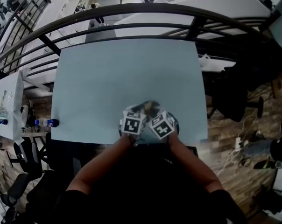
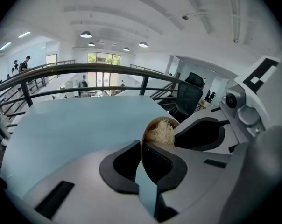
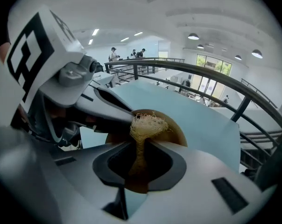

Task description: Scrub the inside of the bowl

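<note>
A brown bowl (image 1: 146, 106) hangs over the front edge of the pale blue table (image 1: 117, 73), tilted up between both grippers. My left gripper (image 1: 133, 123) is shut on the bowl's rim; in the left gripper view the rim (image 2: 142, 143) shows edge-on between the closed jaws. My right gripper (image 1: 160, 126) is shut on a pale, stringy scrubber (image 3: 148, 122), whose tuft rests against the bowl's inside (image 3: 177, 130). The same scrubber (image 2: 162, 132) shows inside the bowl in the left gripper view, with the right gripper (image 2: 201, 133) right behind it. The left gripper (image 3: 78, 76) fills the left of the right gripper view.
A curved dark railing (image 1: 131, 22) runs past the table's far side, with a lower floor beyond. A dark office chair (image 1: 229, 94) stands to the right. At the left is a white side table (image 1: 8, 101) with small items. Cables lie on the wooden floor (image 1: 243, 148).
</note>
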Action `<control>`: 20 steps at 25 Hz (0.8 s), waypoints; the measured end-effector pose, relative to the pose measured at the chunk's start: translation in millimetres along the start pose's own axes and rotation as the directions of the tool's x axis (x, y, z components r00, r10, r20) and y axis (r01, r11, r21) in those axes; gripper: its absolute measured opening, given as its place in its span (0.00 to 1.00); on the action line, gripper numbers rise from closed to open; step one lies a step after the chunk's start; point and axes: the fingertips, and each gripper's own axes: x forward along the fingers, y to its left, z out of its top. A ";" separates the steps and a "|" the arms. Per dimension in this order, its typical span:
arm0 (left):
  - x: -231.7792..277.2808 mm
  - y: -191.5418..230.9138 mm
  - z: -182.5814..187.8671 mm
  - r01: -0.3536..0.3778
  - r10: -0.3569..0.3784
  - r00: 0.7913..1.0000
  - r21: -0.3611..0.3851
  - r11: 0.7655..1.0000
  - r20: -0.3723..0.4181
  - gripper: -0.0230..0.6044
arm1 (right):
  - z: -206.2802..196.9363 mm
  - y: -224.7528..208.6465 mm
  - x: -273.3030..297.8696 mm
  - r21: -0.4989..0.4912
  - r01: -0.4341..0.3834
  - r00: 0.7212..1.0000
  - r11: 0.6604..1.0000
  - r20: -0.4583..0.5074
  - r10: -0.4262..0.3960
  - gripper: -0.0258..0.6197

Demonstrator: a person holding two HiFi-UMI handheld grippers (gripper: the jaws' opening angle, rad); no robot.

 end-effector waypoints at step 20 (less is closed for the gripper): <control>-9.4 7.8 6.7 0.044 -0.044 0.998 0.014 0.999 0.035 0.04 | 11.0 -0.8 -2.2 -0.120 0.069 0.995 0.990 -0.057 -0.076 0.14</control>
